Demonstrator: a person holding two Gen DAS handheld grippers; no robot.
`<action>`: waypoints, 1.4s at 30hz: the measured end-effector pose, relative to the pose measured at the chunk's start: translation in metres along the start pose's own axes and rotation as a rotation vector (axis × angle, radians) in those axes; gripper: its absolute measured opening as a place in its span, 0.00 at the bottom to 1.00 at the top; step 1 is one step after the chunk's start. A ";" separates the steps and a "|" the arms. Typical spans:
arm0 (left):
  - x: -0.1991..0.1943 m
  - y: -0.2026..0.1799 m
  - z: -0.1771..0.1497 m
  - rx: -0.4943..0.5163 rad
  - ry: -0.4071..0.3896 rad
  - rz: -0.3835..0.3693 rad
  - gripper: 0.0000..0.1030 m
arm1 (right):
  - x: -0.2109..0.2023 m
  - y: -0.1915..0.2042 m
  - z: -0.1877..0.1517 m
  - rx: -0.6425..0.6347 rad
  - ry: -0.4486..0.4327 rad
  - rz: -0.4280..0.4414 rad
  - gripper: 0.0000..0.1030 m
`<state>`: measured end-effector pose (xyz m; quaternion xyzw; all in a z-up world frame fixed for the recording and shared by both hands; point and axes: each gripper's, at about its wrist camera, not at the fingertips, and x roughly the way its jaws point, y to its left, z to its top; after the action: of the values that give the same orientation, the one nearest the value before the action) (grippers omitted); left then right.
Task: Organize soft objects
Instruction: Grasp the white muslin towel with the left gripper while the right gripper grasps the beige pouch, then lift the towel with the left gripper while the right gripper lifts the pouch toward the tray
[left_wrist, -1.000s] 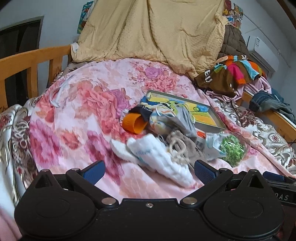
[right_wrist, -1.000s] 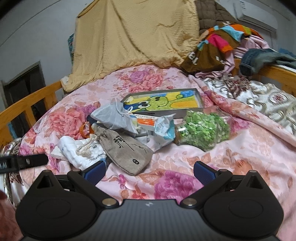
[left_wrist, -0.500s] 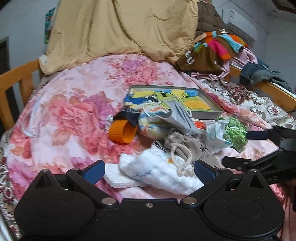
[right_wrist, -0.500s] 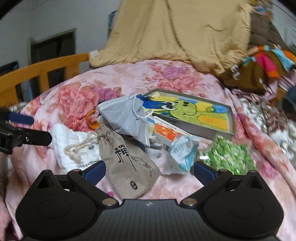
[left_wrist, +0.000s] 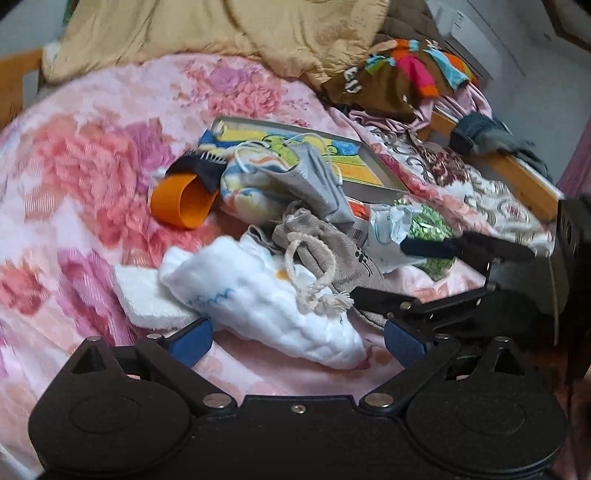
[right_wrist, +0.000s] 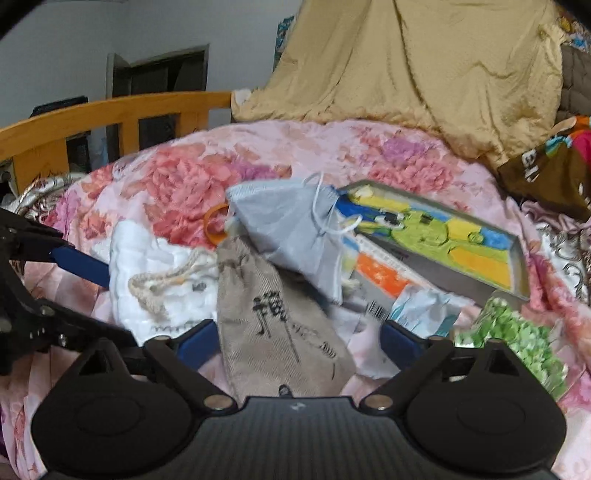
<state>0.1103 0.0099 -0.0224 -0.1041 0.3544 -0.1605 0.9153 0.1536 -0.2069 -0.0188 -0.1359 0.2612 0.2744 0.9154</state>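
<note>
Grey mask (right_wrist: 291, 225) overlaps linen pouch (right_wrist: 273, 317) beside white cloth (right_wrist: 147, 258).

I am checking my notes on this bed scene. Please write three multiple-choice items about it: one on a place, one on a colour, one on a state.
1. Where does the grey face mask lie?
A. on top of the pile
B. on the wooden rail
C. under the yellow blanket

2. What colour is the curled band?
A. green
B. orange
C. black

3. How stands the right gripper?
A. shut on the mask
B. out of view
C. open around the linen pouch

Answers: 1 A, it rests over the pouch and tray; 2 B, plainly orange; 3 C, its jaws, just closing, flank the pouch unpressed.
</note>
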 end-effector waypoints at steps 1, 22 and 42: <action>0.000 0.003 0.000 -0.030 0.000 -0.015 0.93 | 0.002 0.000 0.000 0.000 0.007 -0.001 0.85; 0.017 0.042 -0.002 -0.366 0.020 -0.095 0.21 | 0.015 -0.002 -0.004 0.112 0.036 0.096 0.23; -0.055 0.012 -0.007 -0.254 -0.089 -0.039 0.18 | -0.092 0.054 0.007 0.114 -0.020 -0.092 0.08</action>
<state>0.0701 0.0406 0.0026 -0.2333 0.3287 -0.1273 0.9063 0.0603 -0.1999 0.0319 -0.0925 0.2608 0.2179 0.9359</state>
